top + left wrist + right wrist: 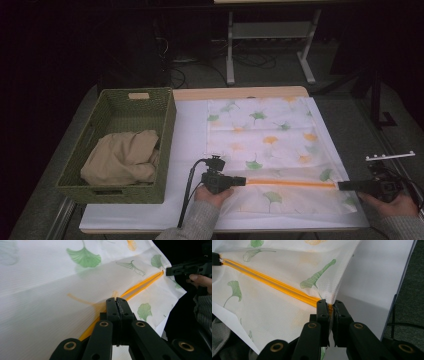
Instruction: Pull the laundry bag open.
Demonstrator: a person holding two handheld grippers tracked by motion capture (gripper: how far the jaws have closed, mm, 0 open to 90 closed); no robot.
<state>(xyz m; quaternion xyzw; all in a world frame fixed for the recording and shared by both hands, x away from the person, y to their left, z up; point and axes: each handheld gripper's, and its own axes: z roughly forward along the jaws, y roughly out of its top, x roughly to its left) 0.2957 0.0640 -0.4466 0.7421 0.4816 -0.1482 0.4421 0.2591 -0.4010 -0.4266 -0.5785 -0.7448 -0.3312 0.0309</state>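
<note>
The left gripper and right gripper each clamp the unlabelled leaf-print bag's orange zipper.

Dark room, grey floor, white-legged desk behind

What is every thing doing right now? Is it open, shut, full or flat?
Leaf-print bag: lying flat on the table.
Orange zipper: stretched between both grippers.
Left gripper: shut on the zipper.
Right gripper: shut on the zipper's end.
Green basket: holding a crumpled beige cloth.
</note>
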